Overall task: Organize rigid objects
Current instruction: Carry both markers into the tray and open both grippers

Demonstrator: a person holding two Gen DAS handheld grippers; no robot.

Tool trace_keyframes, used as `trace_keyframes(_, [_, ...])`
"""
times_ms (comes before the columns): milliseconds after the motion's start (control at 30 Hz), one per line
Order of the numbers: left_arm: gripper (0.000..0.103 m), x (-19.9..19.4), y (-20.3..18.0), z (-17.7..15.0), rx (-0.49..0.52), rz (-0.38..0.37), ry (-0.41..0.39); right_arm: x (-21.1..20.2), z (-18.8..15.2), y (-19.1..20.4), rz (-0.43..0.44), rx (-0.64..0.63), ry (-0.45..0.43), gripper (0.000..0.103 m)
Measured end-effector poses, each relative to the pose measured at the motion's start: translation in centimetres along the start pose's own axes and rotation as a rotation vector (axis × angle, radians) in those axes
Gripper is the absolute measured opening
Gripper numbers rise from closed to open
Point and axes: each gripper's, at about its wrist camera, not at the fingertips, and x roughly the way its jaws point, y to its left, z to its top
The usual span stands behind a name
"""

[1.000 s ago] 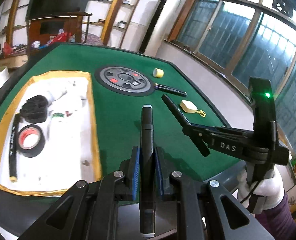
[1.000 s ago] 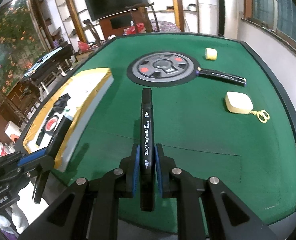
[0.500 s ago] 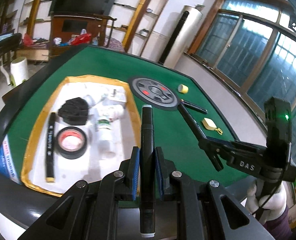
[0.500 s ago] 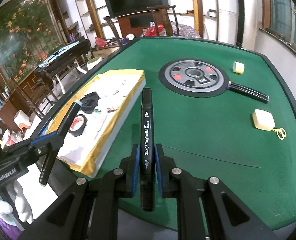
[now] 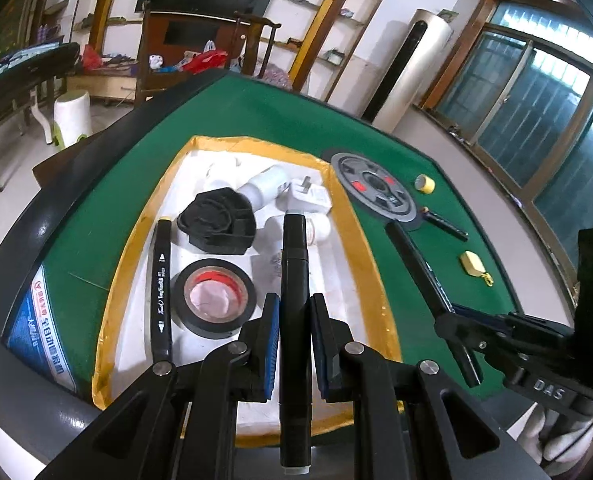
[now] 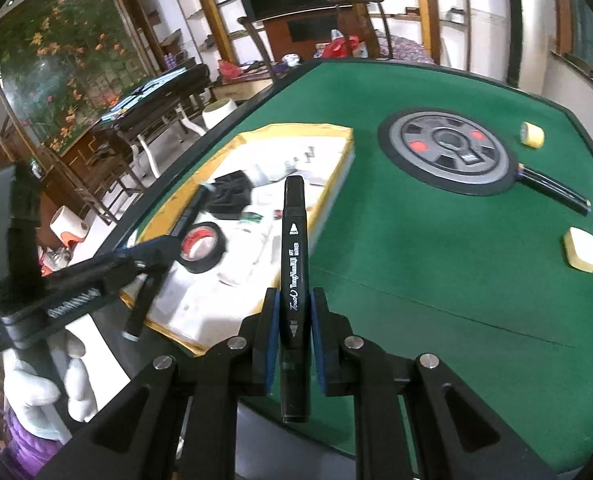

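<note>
Markers are the matter in hand: each pair of tongs is clamped on one black marker, gripped near the middle so the barrel runs straight out along the fingers and will not swing while it is carried. The left tongs [image 5: 292, 344] hold their marker [image 5: 294, 280] above the white tray [image 5: 360, 264] with the yellow rim, which already keeps a third marker [image 5: 161, 284] laid along its left side, a roll of black tape [image 5: 214, 298], a black folded item [image 5: 218, 220] and some white bottles [image 5: 268, 184]; that seems to be the collecting place. The right tongs [image 6: 292, 344] carry the printed marker [image 6: 294, 264] over the green table [image 6: 416, 280], just off the tray's near corner, probably waiting their turn. A round grey disc [image 6: 448, 152], a yellow tape roll [image 6: 532, 135] and a pale yellow keyring case [image 6: 582, 254] lie apart on the felt, likely still to be gathered.
</note>
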Motion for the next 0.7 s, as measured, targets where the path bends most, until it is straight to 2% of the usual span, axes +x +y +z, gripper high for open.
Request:
trace_keyframes(200, [0.015,1.7,0.0,0.6,0.018,0.028,0.032,2.4,1.6,1.4,0.068,0.034,0.033,0.015])
trace_keyframes(400, [0.015,3.9,0.4,1.0,0.006,0.049,0.082,5.2,2.8,1.7,0.123,0.119,0.073,0.015])
trace_keyframes(700, [0.015,5.0,1.0,1.4,0.003,0.081,0.081,7.8,2.9,1.5,0.078,0.174,0.111,0.015])
